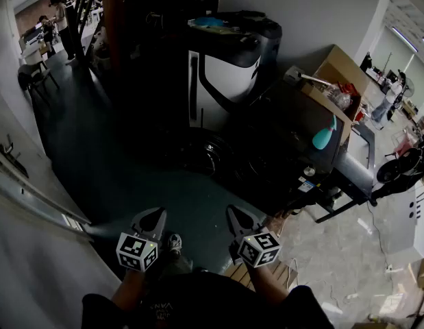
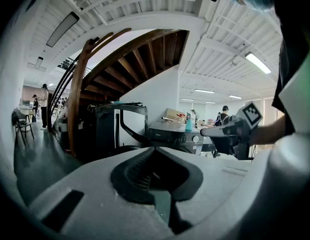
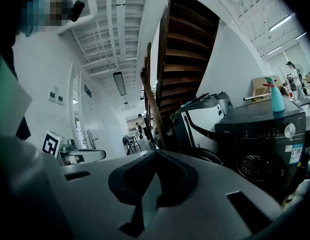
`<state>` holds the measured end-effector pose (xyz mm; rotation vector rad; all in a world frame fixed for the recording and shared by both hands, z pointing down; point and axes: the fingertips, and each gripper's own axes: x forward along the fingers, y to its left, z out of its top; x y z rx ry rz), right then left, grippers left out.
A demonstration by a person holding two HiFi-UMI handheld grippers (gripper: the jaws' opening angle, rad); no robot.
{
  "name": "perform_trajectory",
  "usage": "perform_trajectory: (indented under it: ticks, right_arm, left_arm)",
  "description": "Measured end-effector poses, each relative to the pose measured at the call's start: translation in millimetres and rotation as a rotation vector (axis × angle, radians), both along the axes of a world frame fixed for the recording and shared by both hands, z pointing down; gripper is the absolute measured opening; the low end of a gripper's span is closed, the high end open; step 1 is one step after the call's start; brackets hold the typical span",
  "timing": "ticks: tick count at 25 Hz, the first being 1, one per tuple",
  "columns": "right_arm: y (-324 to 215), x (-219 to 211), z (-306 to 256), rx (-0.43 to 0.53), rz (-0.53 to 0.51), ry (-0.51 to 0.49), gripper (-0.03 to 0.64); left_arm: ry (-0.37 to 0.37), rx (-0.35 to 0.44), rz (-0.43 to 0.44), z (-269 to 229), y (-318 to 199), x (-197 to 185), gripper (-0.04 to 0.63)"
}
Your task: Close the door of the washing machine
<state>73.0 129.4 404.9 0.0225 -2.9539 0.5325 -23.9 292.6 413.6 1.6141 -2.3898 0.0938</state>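
A dark front-loading washing machine (image 1: 294,139) stands ahead and to the right of me. Its round door (image 1: 206,155) hangs open toward the left, low over the dark floor. Both grippers are held close to my body, well short of the machine. My left gripper (image 1: 152,218) is shut and holds nothing; my right gripper (image 1: 235,214) beside it is also shut and empty. In the right gripper view the machine's front (image 3: 267,144) and the open door's rim (image 3: 207,156) show beyond my shut jaws. The left gripper view shows the machine (image 2: 177,136) far off.
A teal spray bottle (image 1: 324,136) stands on the washer's top. A big black-and-white appliance (image 1: 229,67) stands behind the door, and a cardboard box (image 1: 342,74) sits behind the washer. A wooden staircase (image 3: 182,49) rises at the back. A white wall with a rail (image 1: 33,197) runs along my left.
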Motion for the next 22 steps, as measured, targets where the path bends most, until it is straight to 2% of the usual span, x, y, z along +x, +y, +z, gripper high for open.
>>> perform_trajectory:
  ticks: [4, 8, 9, 11, 12, 15, 18, 22]
  right_arm:
    - [2, 5, -2, 0.068, -0.001, -0.012, -0.003]
    - [11, -1, -3, 0.054, -0.053, -0.024, 0.011]
    - [12, -3, -1, 0.057, -0.058, -0.016, 0.018]
    - [12, -8, 4, 0.045, -0.065, -0.003, 0.083]
    - [11, -12, 6, 0.03, -0.064, -0.004, 0.109]
    - [6, -23, 10, 0.026, -0.051, 0.004, 0.17]
    - [-3, -41, 15, 0.043, -0.033, 0.027, 0.196]
    - [-12, -77, 18, 0.003, -0.005, 0.03, 0.201]
  left_arm:
    - [0.008, 0.017, 0.008, 2, 2, 9, 0.005]
    - [0.029, 0.051, 0.002, 1, -1, 10, 0.01]
    - [0.036, 0.053, 0.003, 2, -3, 9, 0.044]
    - [0.053, 0.045, 0.012, 7, -9, 6, 0.124]
    - [0.06, 0.038, 0.019, 10, -12, 4, 0.135]
    - [0.082, 0.024, 0.046, 18, -23, -10, 0.159]
    - [0.096, 0.014, 0.08, 24, -37, -33, 0.187]
    - [0.112, -0.002, 0.109, 29, -48, -77, 0.199]
